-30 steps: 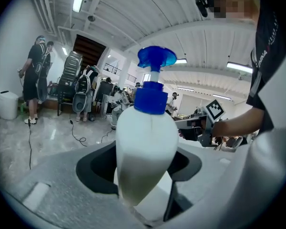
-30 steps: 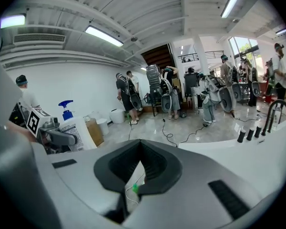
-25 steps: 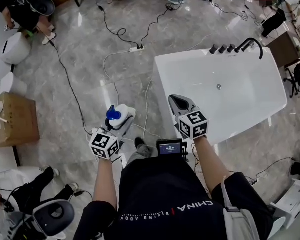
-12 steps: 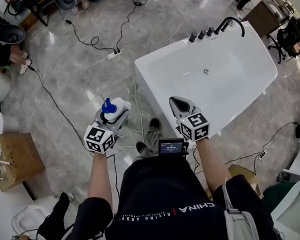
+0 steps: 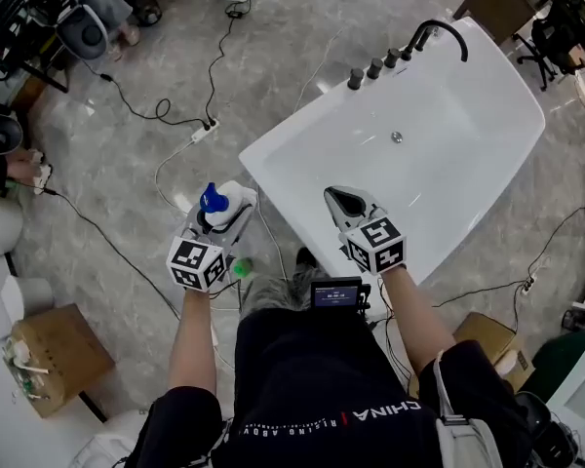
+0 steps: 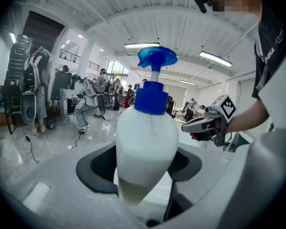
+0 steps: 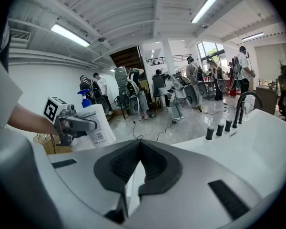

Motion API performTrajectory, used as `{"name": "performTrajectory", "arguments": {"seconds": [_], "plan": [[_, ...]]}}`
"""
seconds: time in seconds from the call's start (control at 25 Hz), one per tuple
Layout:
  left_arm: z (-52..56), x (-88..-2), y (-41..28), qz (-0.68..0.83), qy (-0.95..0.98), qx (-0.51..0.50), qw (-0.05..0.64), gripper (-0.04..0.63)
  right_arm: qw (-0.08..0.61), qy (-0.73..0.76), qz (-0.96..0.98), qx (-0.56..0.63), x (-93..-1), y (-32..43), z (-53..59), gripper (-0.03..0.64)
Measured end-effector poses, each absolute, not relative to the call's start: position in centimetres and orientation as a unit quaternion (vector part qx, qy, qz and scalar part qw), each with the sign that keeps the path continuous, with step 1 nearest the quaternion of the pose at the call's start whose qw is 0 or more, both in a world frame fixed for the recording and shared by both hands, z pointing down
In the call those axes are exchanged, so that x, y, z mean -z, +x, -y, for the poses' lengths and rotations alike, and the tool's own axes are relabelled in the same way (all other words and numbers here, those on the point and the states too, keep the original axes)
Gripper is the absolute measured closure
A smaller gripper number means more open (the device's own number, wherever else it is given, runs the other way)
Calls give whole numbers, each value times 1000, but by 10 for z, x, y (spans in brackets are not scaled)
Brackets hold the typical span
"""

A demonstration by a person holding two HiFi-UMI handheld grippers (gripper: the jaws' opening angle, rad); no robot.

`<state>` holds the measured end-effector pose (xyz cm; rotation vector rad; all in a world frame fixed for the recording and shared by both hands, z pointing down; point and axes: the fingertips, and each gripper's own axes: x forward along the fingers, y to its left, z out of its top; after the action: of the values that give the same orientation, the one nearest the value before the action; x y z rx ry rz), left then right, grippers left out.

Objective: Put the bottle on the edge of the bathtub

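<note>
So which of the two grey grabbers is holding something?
The left gripper: its jaws clamp a white plastic pump bottle with a blue top. The right gripper is shut, with nothing between its jaws.

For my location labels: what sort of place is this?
Probably a workshop or test hall, not a home bathroom: a freestanding bathtub on an open floor, a power strip lying there, other people nearby.
</note>
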<state>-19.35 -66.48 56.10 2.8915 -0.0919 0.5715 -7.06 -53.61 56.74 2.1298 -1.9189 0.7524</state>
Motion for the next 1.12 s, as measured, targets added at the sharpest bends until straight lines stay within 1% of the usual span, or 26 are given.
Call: {"name": "performTrajectory", "arguments": {"seconds": [0.16,0.28,0.64,0.8,0.96,1.12], "plan": [[689,-588,-151,17,975,-207,84,314,98,713,643,-262,-585,-44,558,608],[716,-617,-123,18,973,-212,88,314,101,711,642,-269,-600,-28,579,609],[776,-735,-47,-2,970,-217,108,314,97,719,624,-290,-671,19,637,608],[791,-781,-23,-19,970,-224,96,314,98,721,619,-294,-702,37,656,609],[802,-808,-3,-30,970,-224,85,314,95,727,609,-303,-724,53,666,607],[803,-811,10,-40,974,-209,75,314,97,728,602,-313,-736,61,669,609]]}}
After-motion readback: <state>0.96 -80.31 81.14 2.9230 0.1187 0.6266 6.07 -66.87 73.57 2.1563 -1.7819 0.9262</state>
